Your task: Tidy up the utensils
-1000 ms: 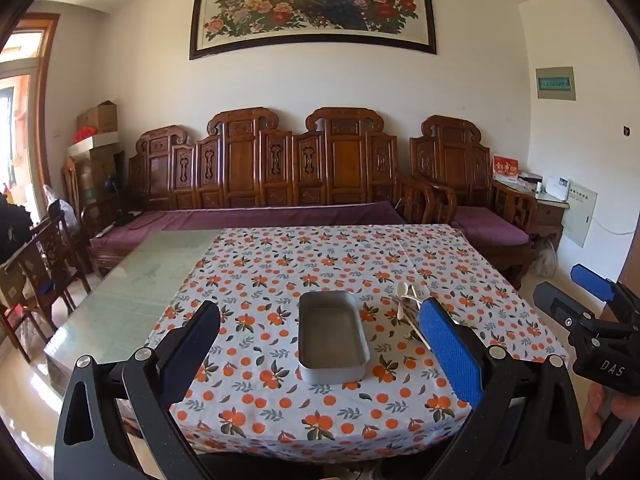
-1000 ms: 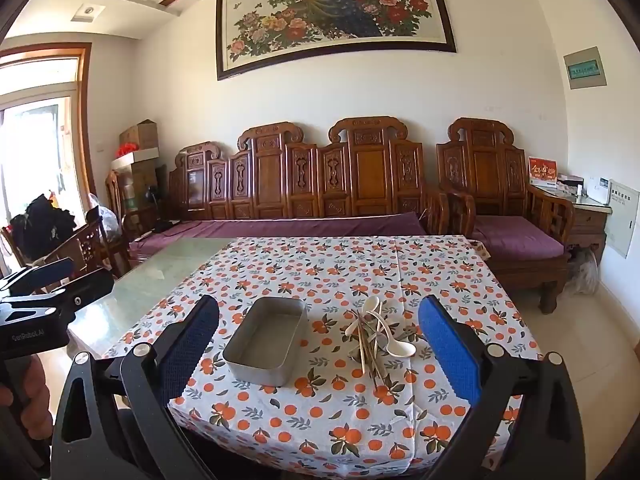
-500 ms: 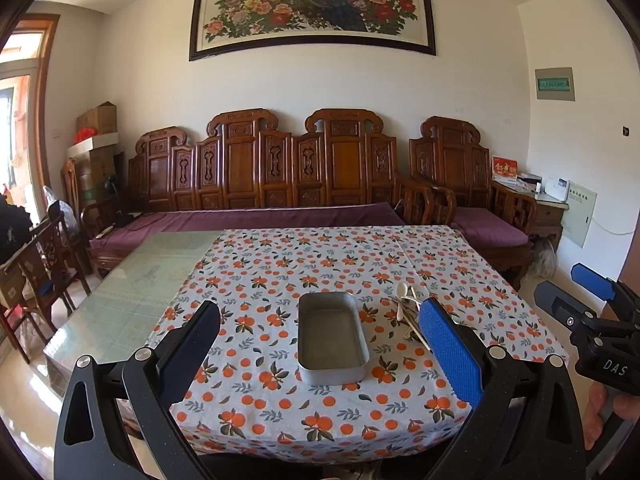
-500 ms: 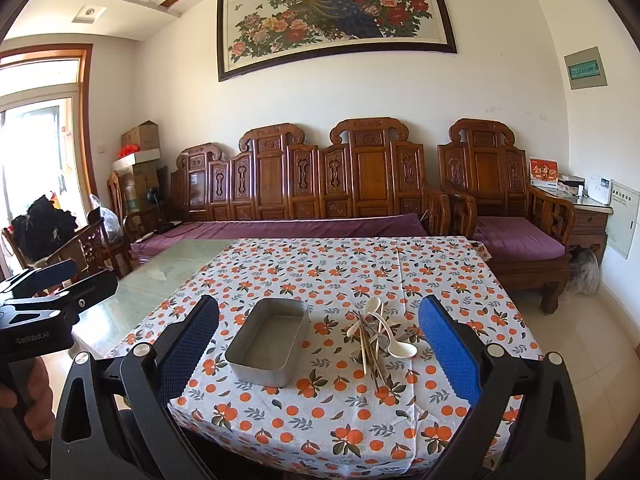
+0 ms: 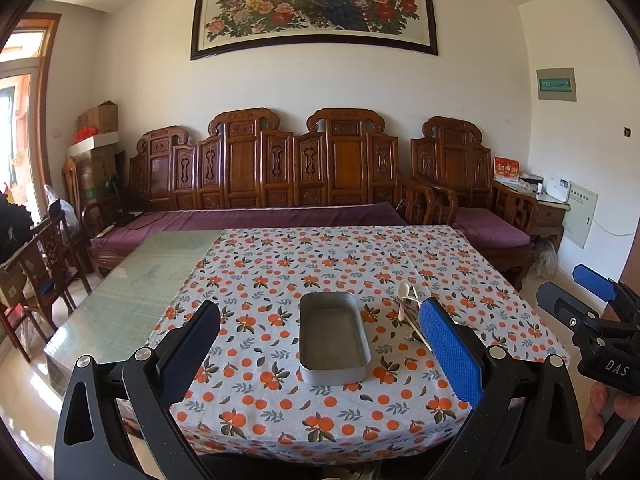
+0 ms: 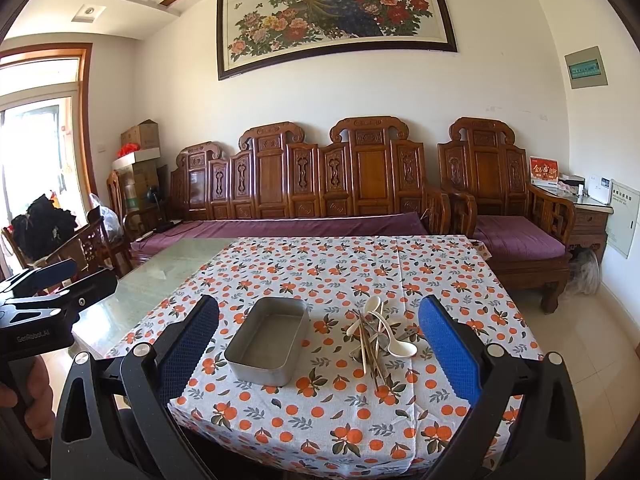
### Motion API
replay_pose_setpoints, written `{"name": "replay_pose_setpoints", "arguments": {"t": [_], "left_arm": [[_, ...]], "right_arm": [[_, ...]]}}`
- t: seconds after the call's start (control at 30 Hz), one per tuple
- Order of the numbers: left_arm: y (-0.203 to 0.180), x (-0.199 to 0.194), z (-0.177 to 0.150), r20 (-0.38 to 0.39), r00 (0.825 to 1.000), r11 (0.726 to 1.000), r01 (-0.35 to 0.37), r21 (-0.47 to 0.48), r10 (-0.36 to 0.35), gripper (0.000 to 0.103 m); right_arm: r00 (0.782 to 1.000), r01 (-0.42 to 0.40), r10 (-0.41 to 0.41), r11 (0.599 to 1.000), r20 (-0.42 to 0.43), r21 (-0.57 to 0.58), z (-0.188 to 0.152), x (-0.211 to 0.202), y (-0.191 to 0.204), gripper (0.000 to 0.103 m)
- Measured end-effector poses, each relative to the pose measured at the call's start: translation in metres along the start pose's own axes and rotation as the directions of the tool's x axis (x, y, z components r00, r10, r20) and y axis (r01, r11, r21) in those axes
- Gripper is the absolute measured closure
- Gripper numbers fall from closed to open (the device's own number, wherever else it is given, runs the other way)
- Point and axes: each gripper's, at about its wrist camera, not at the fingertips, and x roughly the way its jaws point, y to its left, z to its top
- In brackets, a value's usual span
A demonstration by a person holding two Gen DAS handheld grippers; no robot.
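Little has moved since the earlier frames: both tools hang at almost the same height in front of the desk, with only a slight drift of the right view toward the pile. The left tool point(image 5: 320, 344) has its jaws spread wide and empty, and the right tool point(image 6: 320, 340) is likewise wide apart and holds nothing.

On the desk point(image 6: 320, 412), covered with an orange-print cloth, the metal tray point(image 6: 267, 340) lies bare inside. Just beside it, on its right, sits the utensil pile point(image 6: 378, 338): white spoons point(image 6: 400, 348) tangled with chopsticks point(image 6: 364, 344), with what may be a metal spoon underneath. The pile is not touching the tray.

Sorting has not started, by my judgement. The right tool is nearer the pile, so it should go first. Pick 1 item lying on top, probably the near white spoon, and close across its handle rather than its bowl. Come down steeply so the other jaw does not scatter the chopsticks. The left tool could steady the tray rim while pieces are laid lengthwise inside.
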Motion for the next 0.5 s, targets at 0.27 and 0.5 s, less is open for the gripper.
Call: {"name": "replay_pose_setpoints", "arguments": {"t": [0.27, 0.5], "left_arm": [[0.0028, -0.0018, 0.0038, 0.0, 1.0, 1.0, 0.002, 0.0, -0.002, 0.006], [0.0031, 0.0001, 0.0033, 0.001, 1.0, 1.0, -0.001, 0.0, 0.001, 0.006]], "right_arm": [[1.0, -0.001, 0.001, 1.0, 0.0, 0.0, 0.0007, -0.0031, 0.0011, 0.003], [1.0, -0.002, 0.002, 1.0, 0.0, 0.001, -0.0017, 0.0003, 0.0009, 0.003]]}}
